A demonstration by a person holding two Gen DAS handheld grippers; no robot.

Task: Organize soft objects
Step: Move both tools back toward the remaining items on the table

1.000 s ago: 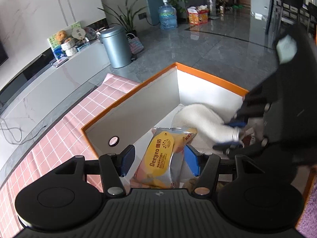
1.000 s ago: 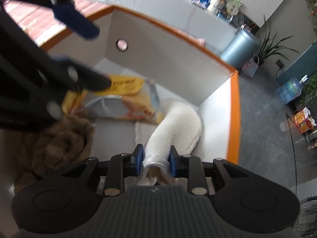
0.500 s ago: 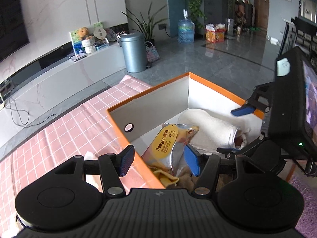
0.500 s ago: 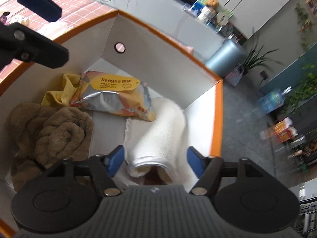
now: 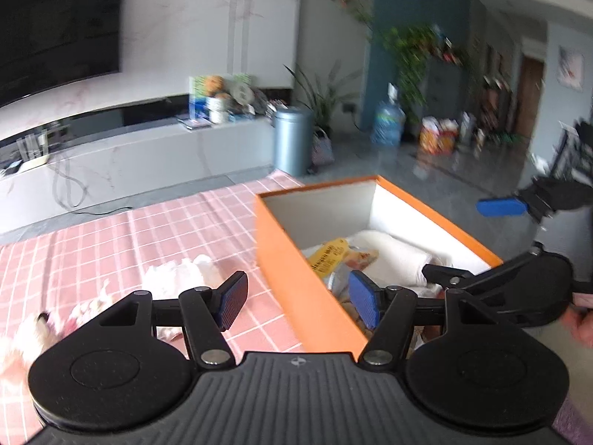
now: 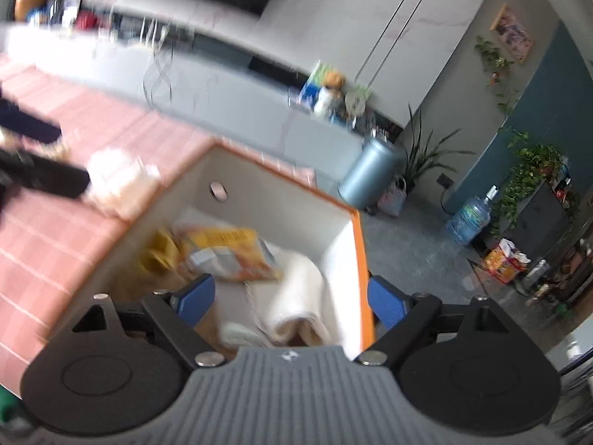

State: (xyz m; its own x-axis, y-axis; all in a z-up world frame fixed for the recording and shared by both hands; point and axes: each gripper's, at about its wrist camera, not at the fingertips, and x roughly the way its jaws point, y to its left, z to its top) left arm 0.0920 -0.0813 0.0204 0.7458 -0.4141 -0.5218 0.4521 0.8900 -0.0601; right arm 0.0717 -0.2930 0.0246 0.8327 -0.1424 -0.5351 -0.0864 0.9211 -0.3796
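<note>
An orange box [image 5: 296, 274] stands on the pink checked cloth. Inside lie a rolled white towel [image 5: 393, 256] [image 6: 296, 293], a yellow snack packet [image 5: 330, 256] [image 6: 226, 252], a yellow cloth [image 6: 159, 256] and something brown, blurred. A white fluffy thing [image 5: 181, 274] [image 6: 118, 181] lies on the cloth left of the box. My left gripper [image 5: 299, 302] [image 6: 70, 157] hovers over the box's near left wall, jaws opening, gripping nothing. My right gripper [image 6: 291, 298] [image 5: 456, 239] hangs above the towel, jaws opening wide, pads clear of it.
The pink cloth [image 5: 111, 244] covers the table left of the box, and more pale soft things [image 5: 33, 333] lie at its near left. Beyond the table are a low white cabinet [image 5: 148, 155], a grey bin [image 5: 292, 141] and tiled floor. A hand [image 5: 582, 326] shows at the right edge.
My right gripper opened and let go of the white towel, which now lies in the box, then pulled up and back. My left gripper swung left, out of the box.
</note>
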